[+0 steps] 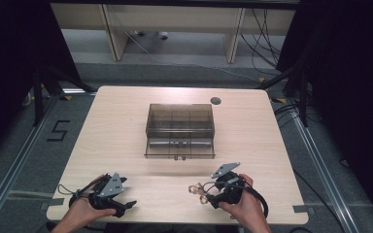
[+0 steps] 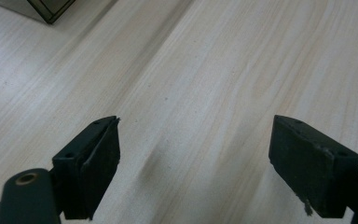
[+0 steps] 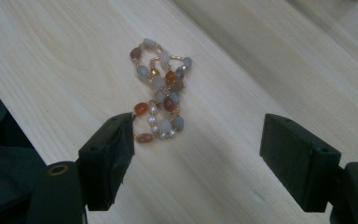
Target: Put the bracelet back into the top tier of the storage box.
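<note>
A string of orange, grey and pearl beads (image 3: 161, 95) lies bunched on the wooden table (image 1: 126, 121), near the front edge; it shows as a small pale tangle (image 1: 197, 190) in the high view. My right gripper (image 3: 198, 140) is open just behind the beads, its left jaw close to the nearest bead. From above, the right gripper (image 1: 212, 196) lies at the beads' right side. My left gripper (image 2: 193, 149) is open over bare wood, and sits at the front left (image 1: 124, 206). A smoky clear plastic organiser box (image 1: 180, 130) stands mid-table.
A corner of the box (image 2: 46, 7) shows at the top left of the left gripper view. A dark round grommet (image 1: 215, 100) sits near the table's far edge. Black curtains and metal floor rails flank the table.
</note>
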The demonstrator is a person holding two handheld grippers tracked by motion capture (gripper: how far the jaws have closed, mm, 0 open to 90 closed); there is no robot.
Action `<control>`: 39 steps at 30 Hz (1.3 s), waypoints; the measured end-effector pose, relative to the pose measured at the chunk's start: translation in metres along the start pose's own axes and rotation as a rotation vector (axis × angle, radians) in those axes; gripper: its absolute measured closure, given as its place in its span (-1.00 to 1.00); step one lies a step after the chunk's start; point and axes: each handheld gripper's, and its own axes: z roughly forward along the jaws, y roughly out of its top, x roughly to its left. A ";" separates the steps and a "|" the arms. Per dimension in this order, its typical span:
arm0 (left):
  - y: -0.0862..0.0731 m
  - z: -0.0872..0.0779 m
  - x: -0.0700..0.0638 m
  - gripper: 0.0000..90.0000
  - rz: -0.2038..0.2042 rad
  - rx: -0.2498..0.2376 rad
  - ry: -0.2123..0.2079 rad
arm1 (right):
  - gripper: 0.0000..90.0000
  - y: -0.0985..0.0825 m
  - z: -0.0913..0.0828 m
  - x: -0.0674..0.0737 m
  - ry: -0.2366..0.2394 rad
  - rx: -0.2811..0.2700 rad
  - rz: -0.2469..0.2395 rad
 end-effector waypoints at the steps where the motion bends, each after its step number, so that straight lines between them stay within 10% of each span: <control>1: 0.000 0.001 0.000 -0.64 -0.005 -0.005 -0.012 | -0.40 0.001 0.001 0.000 0.001 0.001 -0.004; 39: 0.000 0.000 0.000 -0.64 -0.001 -0.006 0.001 | 0.00 0.040 0.036 0.013 0.042 0.183 -0.106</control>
